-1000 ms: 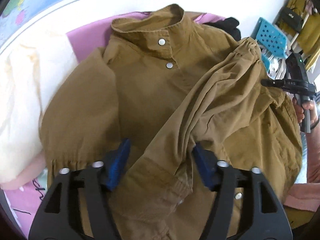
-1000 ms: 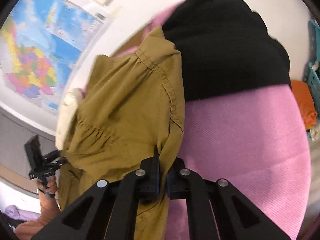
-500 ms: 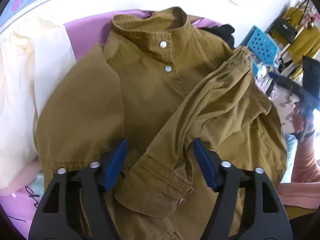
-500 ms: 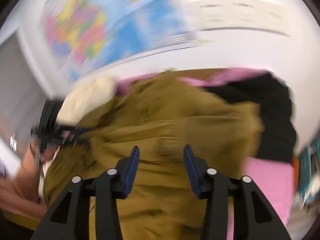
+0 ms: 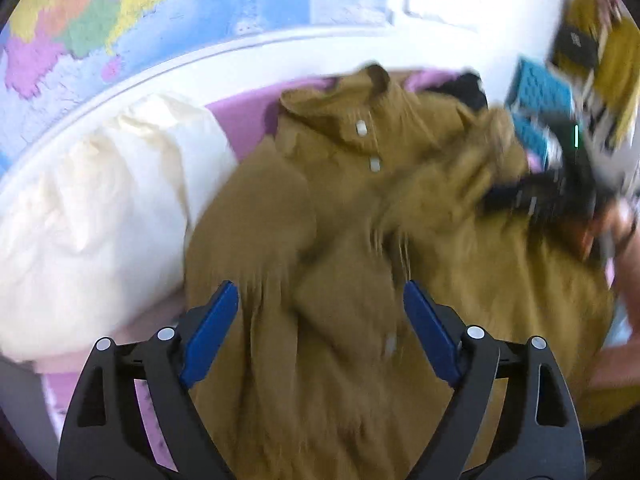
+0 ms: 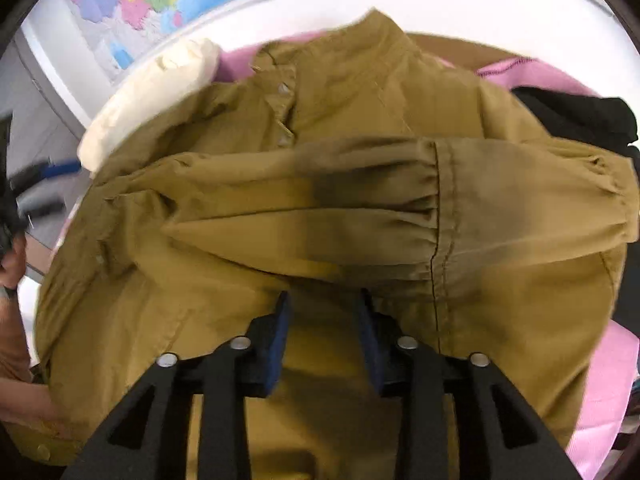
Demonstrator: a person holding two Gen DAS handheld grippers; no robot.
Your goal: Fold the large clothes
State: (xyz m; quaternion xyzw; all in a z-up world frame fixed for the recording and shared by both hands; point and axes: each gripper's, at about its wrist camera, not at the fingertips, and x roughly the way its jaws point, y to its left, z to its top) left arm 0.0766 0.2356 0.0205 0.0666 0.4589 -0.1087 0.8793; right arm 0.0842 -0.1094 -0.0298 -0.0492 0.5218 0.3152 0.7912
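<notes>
A mustard-brown jacket [image 5: 360,208] lies front up on the pink sheet [image 5: 244,120], collar and snaps at the far end. One sleeve [image 6: 320,208] is folded across its chest. My left gripper [image 5: 320,320] hovers above the lower front, its jaws opening wide, with cloth beneath them and nothing pressed. My right gripper [image 6: 324,320] hangs over the jacket's side below the folded sleeve. Its jaws are closing and stand apart, fabric showing through the gap without the pads touching it. The left wrist view shows the right gripper [image 5: 532,196] blurred at the jacket's right shoulder.
A cream pillow [image 5: 100,216] lies left of the jacket. A black garment [image 6: 580,116] sits at the far right by the collar. A map [image 5: 100,20] hangs on the wall behind. A blue crate [image 5: 536,96] stands beyond the bed's right side.
The right gripper let go of the jacket's edge, rolled and swung over the jacket. The left gripper drew back from the cuff and its jaws widened. The sleeve now lies across the chest.
</notes>
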